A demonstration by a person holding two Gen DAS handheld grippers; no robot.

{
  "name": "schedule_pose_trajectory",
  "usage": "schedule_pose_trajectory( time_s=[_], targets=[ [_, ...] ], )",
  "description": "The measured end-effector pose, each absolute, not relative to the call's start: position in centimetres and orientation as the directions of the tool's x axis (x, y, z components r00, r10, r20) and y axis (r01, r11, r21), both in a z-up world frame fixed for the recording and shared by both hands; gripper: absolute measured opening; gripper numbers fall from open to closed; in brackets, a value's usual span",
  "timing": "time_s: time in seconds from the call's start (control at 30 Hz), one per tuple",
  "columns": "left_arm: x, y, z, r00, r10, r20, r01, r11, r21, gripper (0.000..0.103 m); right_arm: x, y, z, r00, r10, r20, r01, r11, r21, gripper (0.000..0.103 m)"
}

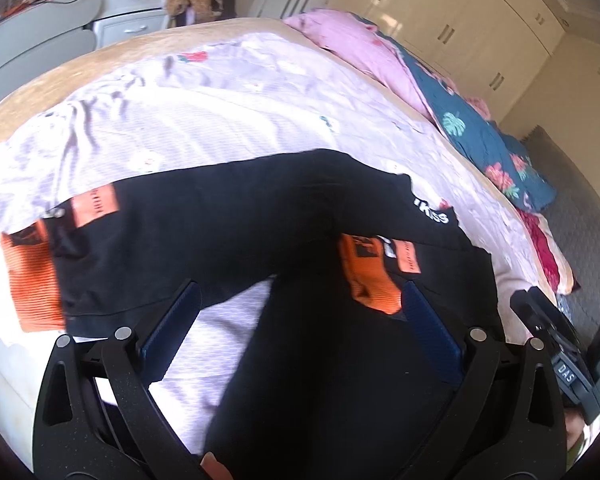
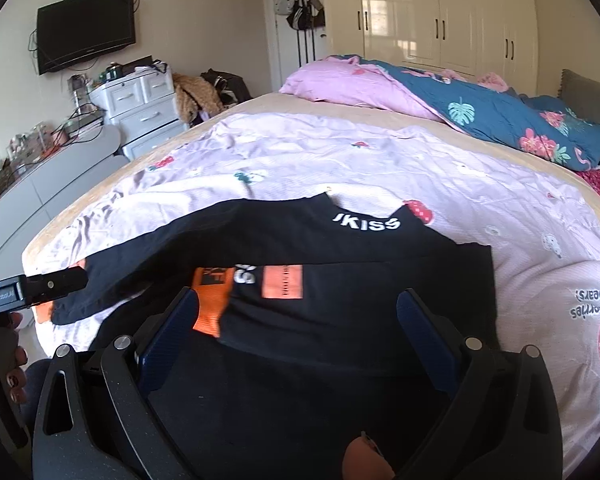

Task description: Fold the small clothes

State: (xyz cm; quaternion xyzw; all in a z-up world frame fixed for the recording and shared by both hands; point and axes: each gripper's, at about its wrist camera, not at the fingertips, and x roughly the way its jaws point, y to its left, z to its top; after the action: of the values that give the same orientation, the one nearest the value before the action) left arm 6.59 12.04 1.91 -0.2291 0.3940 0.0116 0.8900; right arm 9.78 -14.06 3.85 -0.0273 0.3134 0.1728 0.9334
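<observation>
A black top (image 1: 220, 220) with orange cuffs and white lettering lies on the lilac bed sheet (image 1: 220, 120). One sleeve is folded across the body, so its orange cuff (image 1: 372, 280) rests on the chest. The other orange cuff (image 1: 32, 276) lies out at the left. My left gripper (image 1: 300, 312) hovers open over the lower part of the top, nothing between its fingers. In the right wrist view the black top (image 2: 360, 312) fills the near field with the folded cuff (image 2: 214, 304) on it. My right gripper (image 2: 298, 324) is open above it and holds nothing.
A pink and dark blue floral quilt (image 2: 480, 120) is bunched along the far side of the bed. White drawers (image 2: 140, 104) and a grey cabinet (image 2: 60, 176) stand beyond the left edge. The other gripper (image 2: 40, 286) shows at the left, held by a hand.
</observation>
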Motion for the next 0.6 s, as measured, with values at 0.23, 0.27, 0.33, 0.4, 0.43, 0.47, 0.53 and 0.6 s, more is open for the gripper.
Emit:
schedule_pose_trajectory(
  time_s=[0.23,0.27,0.33,0.4,0.43,0.47,0.53,0.6],
  targets=[
    [5.5,15.0,2.2,0.71,-0.11,-0.696,-0.26,0.877,-0.404,0.094,8.9,-10.9,4.0,0.721,0.343,-0.603,-0.39,0.919,0.056,0.099],
    [5.2,15.7,2.4,0.714,-0.093,-0.694,-0.273,0.875,-0.399,0.094,8.8,-10.5,3.9,0.719,0.347,-0.603,-0.397,0.916,0.054,0.099],
    [4.8,16.7,2.6,0.72,-0.065,-0.691,-0.296,0.872,-0.39,0.094,8.6,-9.6,3.8,0.714,0.351,-0.605,-0.412,0.91,0.043,0.099],
    [4.3,17.9,2.9,0.727,-0.026,-0.686,-0.323,0.869,-0.375,0.094,8.4,-8.7,3.7,0.711,0.352,-0.609,-0.423,0.906,0.03,0.099],
    [4.1,18.4,3.0,0.728,-0.009,-0.686,-0.335,0.868,-0.367,0.094,8.3,-8.2,3.6,0.707,0.354,-0.612,-0.431,0.902,0.024,0.099],
    [3.8,18.9,3.1,0.729,0.008,-0.685,-0.349,0.865,-0.36,0.094,8.2,-7.7,3.5,0.704,0.355,-0.614,-0.437,0.899,0.019,0.099],
    [3.3,20.4,3.0,0.726,0.037,-0.687,-0.379,0.855,-0.354,0.094,7.9,-7.0,3.4,0.7,0.359,-0.617,-0.449,0.894,0.01,0.099],
    [3.0,21.5,2.7,0.72,0.043,-0.693,-0.4,0.842,-0.363,0.094,7.5,-6.1,3.4,0.697,0.364,-0.618,-0.461,0.887,0.002,0.099]
  ],
)
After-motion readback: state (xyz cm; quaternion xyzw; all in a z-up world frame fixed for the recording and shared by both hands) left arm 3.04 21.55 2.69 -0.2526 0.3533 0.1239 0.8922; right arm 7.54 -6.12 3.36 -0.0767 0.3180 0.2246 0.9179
